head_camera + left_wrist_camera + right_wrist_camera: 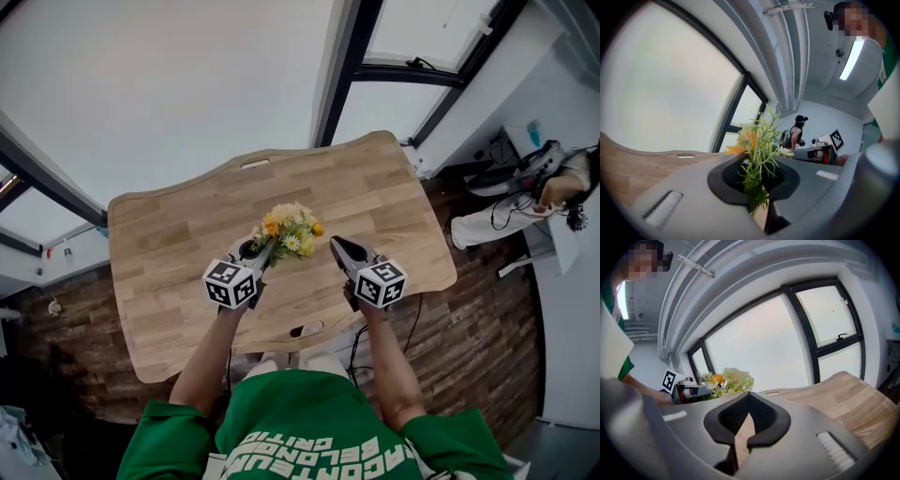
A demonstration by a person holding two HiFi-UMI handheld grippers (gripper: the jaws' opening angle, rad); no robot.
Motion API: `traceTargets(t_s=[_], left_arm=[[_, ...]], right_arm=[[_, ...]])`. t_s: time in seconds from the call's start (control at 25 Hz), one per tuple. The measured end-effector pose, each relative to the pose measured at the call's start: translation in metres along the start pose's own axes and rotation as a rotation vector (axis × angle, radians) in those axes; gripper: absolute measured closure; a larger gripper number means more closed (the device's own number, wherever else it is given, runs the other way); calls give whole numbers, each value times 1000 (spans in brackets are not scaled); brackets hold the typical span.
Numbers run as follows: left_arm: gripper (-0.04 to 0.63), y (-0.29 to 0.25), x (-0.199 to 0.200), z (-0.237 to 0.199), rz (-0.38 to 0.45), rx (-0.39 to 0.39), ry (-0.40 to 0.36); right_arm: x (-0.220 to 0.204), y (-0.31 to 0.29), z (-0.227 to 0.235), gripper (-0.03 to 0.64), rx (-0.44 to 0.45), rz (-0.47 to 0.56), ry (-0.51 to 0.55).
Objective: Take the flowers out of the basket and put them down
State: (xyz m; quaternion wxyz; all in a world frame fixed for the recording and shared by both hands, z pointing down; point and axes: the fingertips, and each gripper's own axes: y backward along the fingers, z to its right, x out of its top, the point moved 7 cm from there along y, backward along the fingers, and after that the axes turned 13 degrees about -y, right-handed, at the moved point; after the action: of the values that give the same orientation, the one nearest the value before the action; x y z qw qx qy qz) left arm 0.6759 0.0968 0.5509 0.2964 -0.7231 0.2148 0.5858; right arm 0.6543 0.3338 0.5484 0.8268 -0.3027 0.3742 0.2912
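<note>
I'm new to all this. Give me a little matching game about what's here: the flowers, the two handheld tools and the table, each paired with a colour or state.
Things:
1. flowers
2. left tool
3. right tool
4. table

Colour or state:
A. nothing between its jaws
B. light wood
C. yellow, orange and white blooms
D. closed on green stems

Pairs: 1-C, 2-D, 3-A, 4-B

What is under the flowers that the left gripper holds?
Only the wooden table shows beneath the flowers. The left gripper, shut on them, covers the lower stems, so their ends cannot be seen. No basket is in view.
</note>
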Motion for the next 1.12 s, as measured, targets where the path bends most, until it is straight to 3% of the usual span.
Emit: traceTargets(t_s=[0.6, 1.12], left_arm=[[529, -66, -82, -21, -113, 120, 151], [529, -112, -146, -42, -214, 166, 245]], right_arm=[[-13, -41, 71, 611, 52, -156, -80], [-32, -69, 114, 611, 72, -276, -127]])
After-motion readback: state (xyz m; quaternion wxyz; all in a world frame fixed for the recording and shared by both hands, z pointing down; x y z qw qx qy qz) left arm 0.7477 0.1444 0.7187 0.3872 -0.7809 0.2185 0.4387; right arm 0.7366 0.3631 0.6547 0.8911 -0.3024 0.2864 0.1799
